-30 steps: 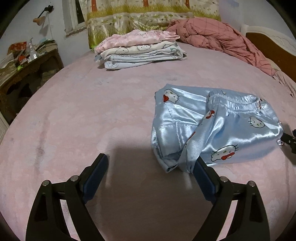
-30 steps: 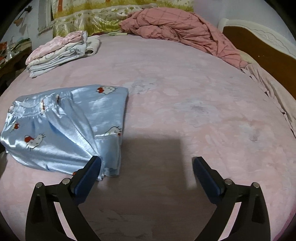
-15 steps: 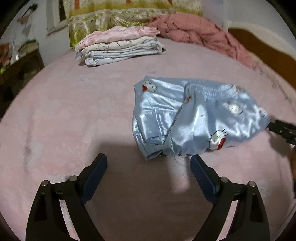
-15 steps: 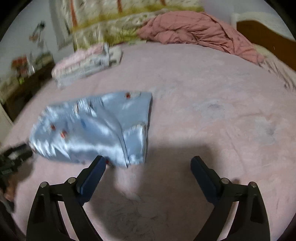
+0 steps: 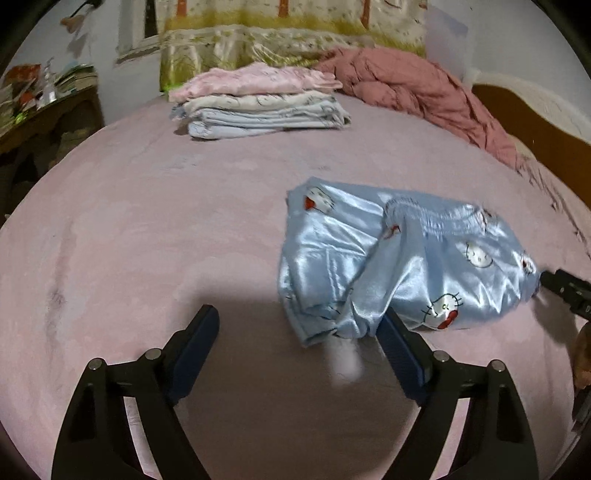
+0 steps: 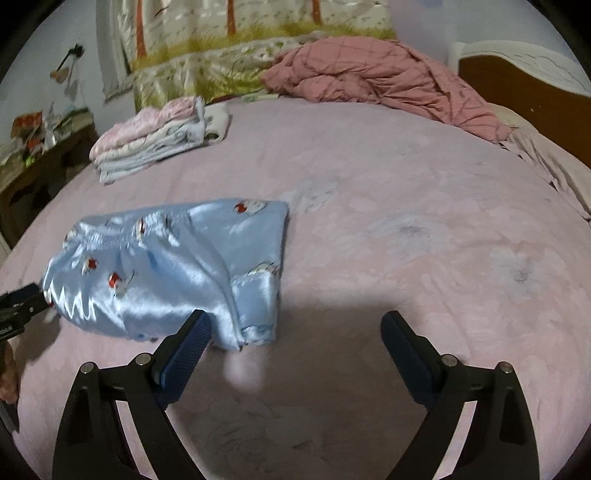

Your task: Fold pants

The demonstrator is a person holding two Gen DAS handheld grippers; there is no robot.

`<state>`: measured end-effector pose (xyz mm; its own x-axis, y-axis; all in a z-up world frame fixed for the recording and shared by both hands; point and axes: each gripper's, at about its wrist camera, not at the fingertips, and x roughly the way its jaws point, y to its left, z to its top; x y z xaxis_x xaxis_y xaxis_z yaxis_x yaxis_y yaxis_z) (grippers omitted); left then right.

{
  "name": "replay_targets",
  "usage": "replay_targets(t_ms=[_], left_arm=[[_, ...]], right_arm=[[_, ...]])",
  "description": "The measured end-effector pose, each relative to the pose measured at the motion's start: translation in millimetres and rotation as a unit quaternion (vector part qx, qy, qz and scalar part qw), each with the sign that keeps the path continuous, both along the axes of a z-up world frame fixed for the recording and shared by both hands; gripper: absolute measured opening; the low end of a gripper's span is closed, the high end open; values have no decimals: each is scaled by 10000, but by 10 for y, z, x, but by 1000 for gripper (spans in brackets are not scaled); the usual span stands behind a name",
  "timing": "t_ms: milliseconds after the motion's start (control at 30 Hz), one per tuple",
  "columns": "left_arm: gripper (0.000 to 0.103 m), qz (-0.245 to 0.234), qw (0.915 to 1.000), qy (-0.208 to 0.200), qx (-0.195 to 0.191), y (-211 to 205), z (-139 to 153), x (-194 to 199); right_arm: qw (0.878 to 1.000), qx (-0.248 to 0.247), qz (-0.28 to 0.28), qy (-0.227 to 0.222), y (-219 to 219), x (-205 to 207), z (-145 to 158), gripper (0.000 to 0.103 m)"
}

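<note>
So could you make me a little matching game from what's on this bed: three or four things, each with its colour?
Things:
1. satin pants
2. quilt
3. bedspread
4. top garment of the folded stack

Colours:
A. dusty red
B. shiny light blue
C. pale pink with a faint print
D. mauve pink

Pairs: 1-B, 2-A, 3-D, 4-C

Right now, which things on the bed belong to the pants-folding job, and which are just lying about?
Job:
blue satin pants
left hand-held gripper
right hand-held gripper

Lying about:
stack of folded clothes
crumpled pink quilt
patterned pillow
</note>
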<state>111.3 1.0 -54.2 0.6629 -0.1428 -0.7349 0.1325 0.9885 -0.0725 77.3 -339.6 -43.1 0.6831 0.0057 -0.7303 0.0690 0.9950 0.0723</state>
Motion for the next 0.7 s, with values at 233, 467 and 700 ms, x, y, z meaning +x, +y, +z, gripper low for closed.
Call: replay_targets(t_ms=[233, 467, 700], left_arm=[[86, 32, 9988, 243, 414, -119, -103, 72], [87, 280, 9937, 79, 1085, -223, -136, 31], [86, 460, 9950, 72, 886, -77, -125, 25]], right_arm=[[9986, -222, 142, 455, 86, 122, -142, 95], [9959, -740, -150, 505, 148, 147, -172, 95], [9941, -747, -502, 606, -58, 205, -186, 95]])
